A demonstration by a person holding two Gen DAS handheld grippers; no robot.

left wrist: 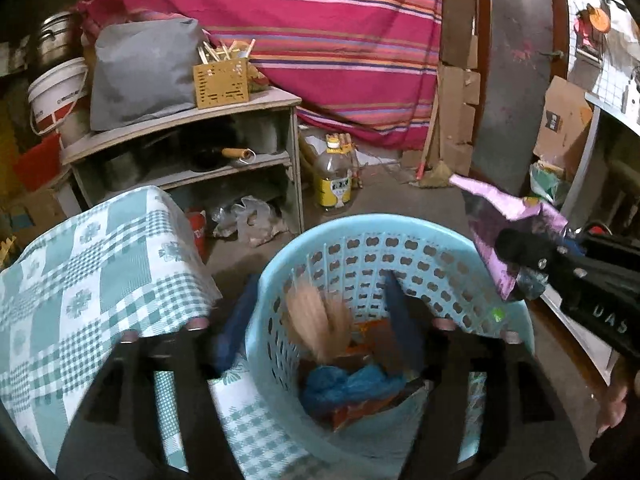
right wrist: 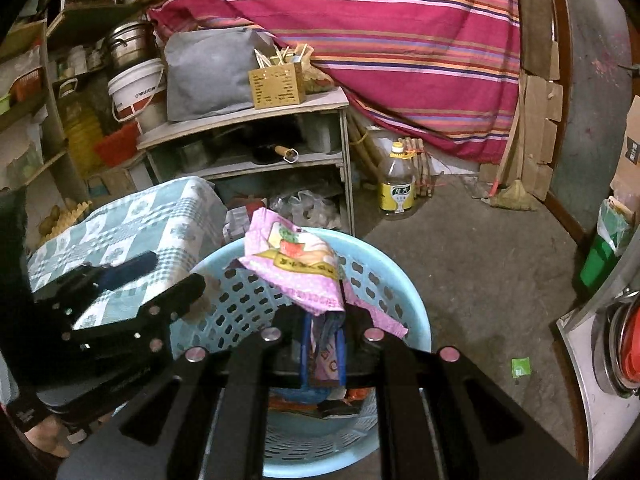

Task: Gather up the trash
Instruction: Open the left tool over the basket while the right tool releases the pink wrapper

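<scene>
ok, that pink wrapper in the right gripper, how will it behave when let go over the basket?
The pink wrapper looks thin and creased, drooping around the right gripper, so probably floppy and light. It may flutter rather than drop straight. Part of it overhangs the blue basket rim, so it might catch there.

place: cluttered home storeroom-kitchen | 12 o'clock: striped red cloth (right wrist: 380, 40) hung as backdrop; 10 o'clock: rough shelf unit (right wrist: 248, 136) bearing a chopstick holder (right wrist: 276, 88), metal pot (right wrist: 128, 44), paint bucket (right wrist: 136, 88) | 1 o'clock: oil bottle (right wrist: 397, 184) and broom (right wrist: 508, 188) on bare concrete floor (right wrist: 480, 280)
</scene>
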